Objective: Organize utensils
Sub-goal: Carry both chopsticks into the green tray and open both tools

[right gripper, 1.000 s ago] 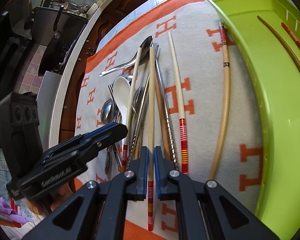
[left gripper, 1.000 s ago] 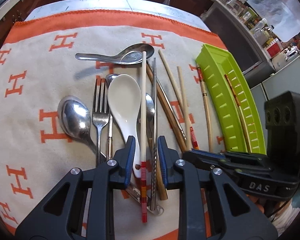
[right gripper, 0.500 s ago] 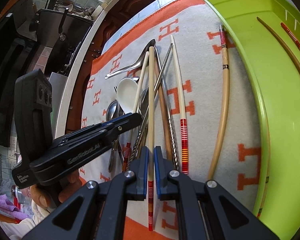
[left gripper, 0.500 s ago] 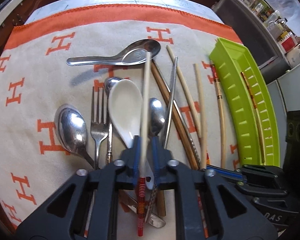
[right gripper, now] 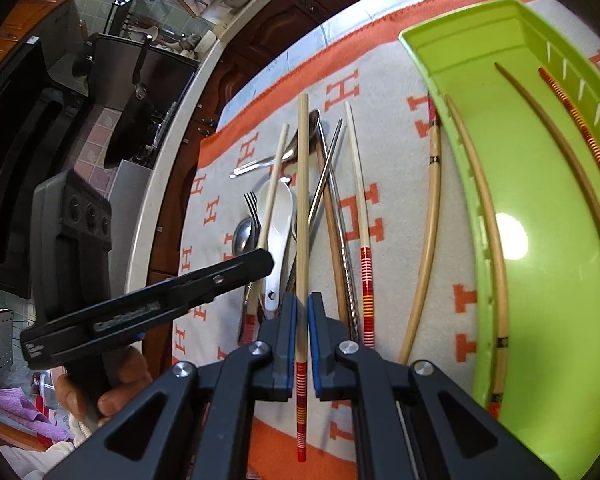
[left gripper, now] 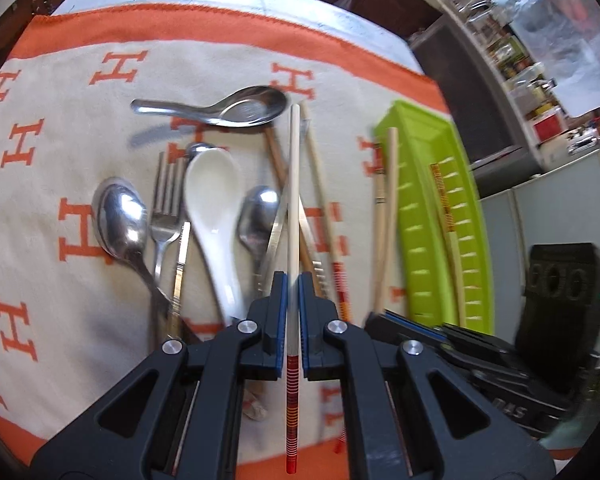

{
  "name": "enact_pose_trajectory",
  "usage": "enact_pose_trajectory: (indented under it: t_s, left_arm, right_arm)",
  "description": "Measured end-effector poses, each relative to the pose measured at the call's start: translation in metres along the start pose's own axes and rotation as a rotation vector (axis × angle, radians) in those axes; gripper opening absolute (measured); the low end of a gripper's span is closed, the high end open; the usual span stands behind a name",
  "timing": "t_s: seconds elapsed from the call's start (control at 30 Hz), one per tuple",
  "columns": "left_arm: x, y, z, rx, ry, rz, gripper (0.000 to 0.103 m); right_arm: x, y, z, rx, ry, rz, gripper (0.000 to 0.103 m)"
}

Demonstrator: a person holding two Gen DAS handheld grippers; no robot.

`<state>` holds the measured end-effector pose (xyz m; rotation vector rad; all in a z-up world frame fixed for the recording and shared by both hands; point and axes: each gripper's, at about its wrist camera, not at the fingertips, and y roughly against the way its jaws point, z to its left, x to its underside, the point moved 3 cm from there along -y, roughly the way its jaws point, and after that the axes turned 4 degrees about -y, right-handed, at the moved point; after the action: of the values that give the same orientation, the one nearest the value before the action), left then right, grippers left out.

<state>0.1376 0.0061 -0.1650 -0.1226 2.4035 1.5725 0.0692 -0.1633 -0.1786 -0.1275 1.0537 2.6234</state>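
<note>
My left gripper [left gripper: 292, 280] is shut on a pale chopstick [left gripper: 294, 184] with red-striped end, held above the pile. My right gripper [right gripper: 302, 304] is shut on another wooden chopstick [right gripper: 302, 208] with red bands, also lifted. Below lie a white ceramic spoon [left gripper: 212, 196], a fork [left gripper: 166, 200], steel spoons [left gripper: 120, 216], a steel soup spoon [left gripper: 236, 108], metal chopsticks [right gripper: 328, 176] and more wooden chopsticks [right gripper: 430, 240] on the orange-and-cream cloth [left gripper: 60, 160]. The green tray [right gripper: 540, 240] at the right holds several chopsticks [right gripper: 568, 184].
The cloth covers a round table whose rim [right gripper: 168, 160] drops to a tiled floor at the left. A hand [right gripper: 112, 384] holds the left gripper's handle in the right wrist view. Kitchen counters with jars [left gripper: 520, 60] stand beyond the tray.
The left gripper closed on the pale chopstick and raised it off the pile. The right gripper, shut on its chopstick throughout, has lifted and shifted towards the tray.
</note>
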Motion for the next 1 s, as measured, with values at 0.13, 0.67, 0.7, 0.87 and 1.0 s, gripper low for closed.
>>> enact_pose_trajectory:
  t_s: [0.13, 0.67, 0.7, 0.87, 1.0]
  left_arm:
    - [-0.003, 0.02, -0.026, 0.048, -0.017, -0.027, 0.003]
    - [-0.026, -0.019, -0.145, 0.144, -0.06, -0.029, 0.003]
    - [-0.027, -0.026, -0.148, 0.147, -0.053, -0.027, 0.003]
    - [-0.02, -0.066, -0.158, 0.13, -0.035, 0.016, 0.003]
    - [-0.009, -0.086, -0.159, 0.08, -0.057, 0.046, 0.005]
  right_arm:
    - [-0.003, 0.021, 0.0, 0.001, 0.0, -0.036, 0.006]
    - [-0.038, 0.106, -0.053, 0.356, 0.053, -0.224, 0.006]
    - [-0.039, 0.104, -0.054, 0.388, 0.066, -0.222, 0.006]
    - [-0.038, 0.085, -0.067, 0.48, 0.107, -0.168, 0.006]
    - [-0.034, 0.071, -0.077, 0.517, 0.081, -0.125, 0.007]
